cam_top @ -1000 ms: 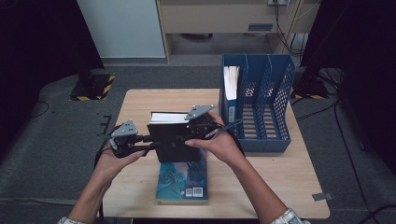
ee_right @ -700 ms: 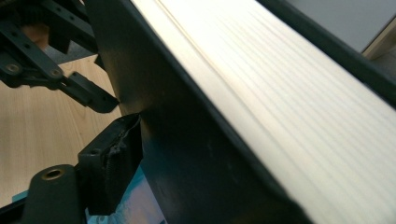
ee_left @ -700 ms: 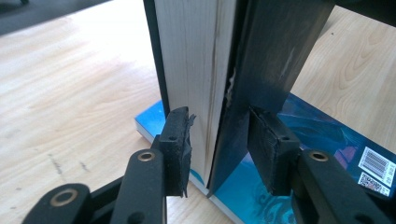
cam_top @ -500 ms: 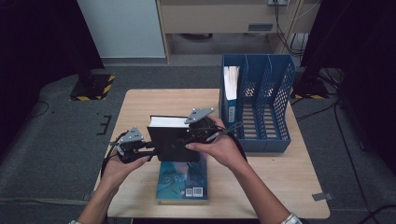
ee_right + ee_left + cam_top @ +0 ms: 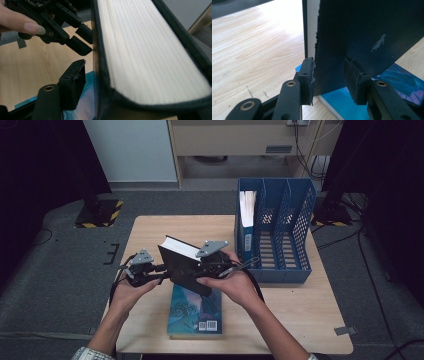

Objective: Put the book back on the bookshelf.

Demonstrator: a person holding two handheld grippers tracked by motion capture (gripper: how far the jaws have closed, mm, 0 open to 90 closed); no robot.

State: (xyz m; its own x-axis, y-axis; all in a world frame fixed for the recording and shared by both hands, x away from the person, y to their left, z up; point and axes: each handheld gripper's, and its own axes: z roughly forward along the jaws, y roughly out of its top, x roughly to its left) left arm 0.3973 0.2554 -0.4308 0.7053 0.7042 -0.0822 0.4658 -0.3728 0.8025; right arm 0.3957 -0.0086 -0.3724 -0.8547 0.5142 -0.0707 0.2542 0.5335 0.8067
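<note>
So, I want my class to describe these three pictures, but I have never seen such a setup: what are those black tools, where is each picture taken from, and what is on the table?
A person sits at a wooden table and holds a hand tool with two black jaws in each hand. The high view looks down from above; the other two come from small cameras riding on each tool.

The left gripper clamps the cover of a dark hardback book, held tilted above the table; its pads press on the cover. The right gripper is at the book's other side. Its jaws have just been closing, with the book between them; whether they press yet is unclear.

A blue book lies flat underneath. A blue file rack stands at the right with papers in one slot.
</note>
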